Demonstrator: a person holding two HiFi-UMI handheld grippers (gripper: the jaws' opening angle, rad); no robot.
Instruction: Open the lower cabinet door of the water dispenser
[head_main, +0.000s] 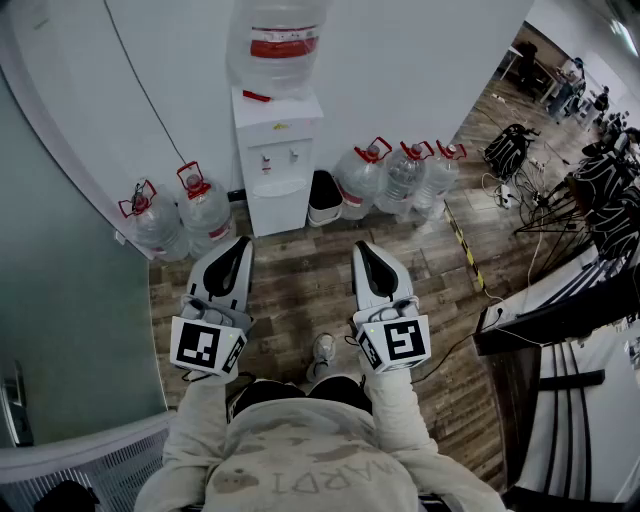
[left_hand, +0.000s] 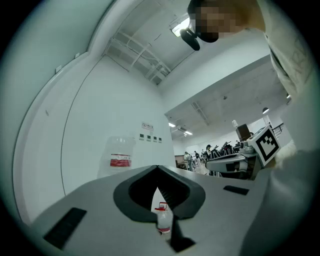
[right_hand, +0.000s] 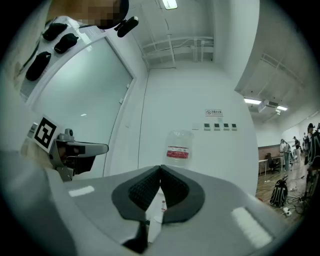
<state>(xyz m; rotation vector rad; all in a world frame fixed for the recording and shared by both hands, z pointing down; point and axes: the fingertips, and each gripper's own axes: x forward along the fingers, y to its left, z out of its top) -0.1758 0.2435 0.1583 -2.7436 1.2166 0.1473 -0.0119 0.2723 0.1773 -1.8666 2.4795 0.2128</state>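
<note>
Your left gripper (left_hand: 157, 167) has its jaws clenched tip to tip with nothing caught in them. Through the slot below the tips you see only a red-capped spare bottle (left_hand: 162, 220) far off on the floor. Your right gripper (right_hand: 160, 167) is closed the same way and is just as empty. In the head view both grippers sit side by side in front of your chest, roughly level, aimed at the wall ahead.

The water dispenser (head_main: 275, 160) stands against that wall, well apart from both sets of jaws, with a stretch of wooden floor (head_main: 300, 290) between you and it. A large inverted bottle (head_main: 278, 40) sits on top of it. The lower cabinet door (head_main: 277, 212) is the white panel under the taps, and it looks flush and shut. More spare bottles flank the unit on the floor, and a black bin (head_main: 325, 195) stands just beside its right side.

You are at the approach, I judge, with no contact made and the door untouched. The next move calls for closing the gap and bringing one gripper down low, since the door sits near the floor. Part that gripper's jaws before you arrive. No view shows a handle or which edge carries the hinge, so find the free edge or pull once you are close, then grip there and swing the door outward. Mind the bin on that side.
</note>
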